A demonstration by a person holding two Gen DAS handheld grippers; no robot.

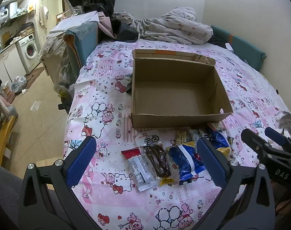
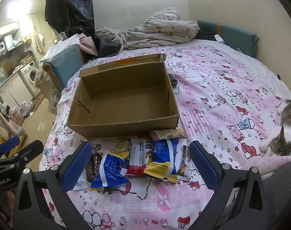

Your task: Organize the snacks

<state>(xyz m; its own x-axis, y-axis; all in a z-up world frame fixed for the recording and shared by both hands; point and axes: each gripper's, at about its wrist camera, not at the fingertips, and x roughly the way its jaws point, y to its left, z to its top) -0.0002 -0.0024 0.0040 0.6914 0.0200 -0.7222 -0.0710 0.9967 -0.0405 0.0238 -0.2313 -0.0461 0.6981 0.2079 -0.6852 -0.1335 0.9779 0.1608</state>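
An open, empty cardboard box (image 1: 176,115) (image 2: 124,125) sits on the pink cartoon bedspread. Several snack packets lie in front of it: a blue packet (image 1: 185,161) (image 2: 110,169), a brown meat snack (image 1: 157,160), a red-and-white bar (image 1: 137,167) (image 2: 134,157), a blue-and-yellow packet (image 2: 163,157). My left gripper (image 1: 146,161) is open above the packets, touching none. My right gripper (image 2: 139,164) is open over the pile, empty; it also shows in the left wrist view (image 1: 264,140).
A cat (image 2: 285,130) lies on the bed at the right. Rumpled bedding (image 2: 157,30) is piled behind the box. The bed's left edge drops to the floor, with a washing machine (image 1: 30,50) beyond.
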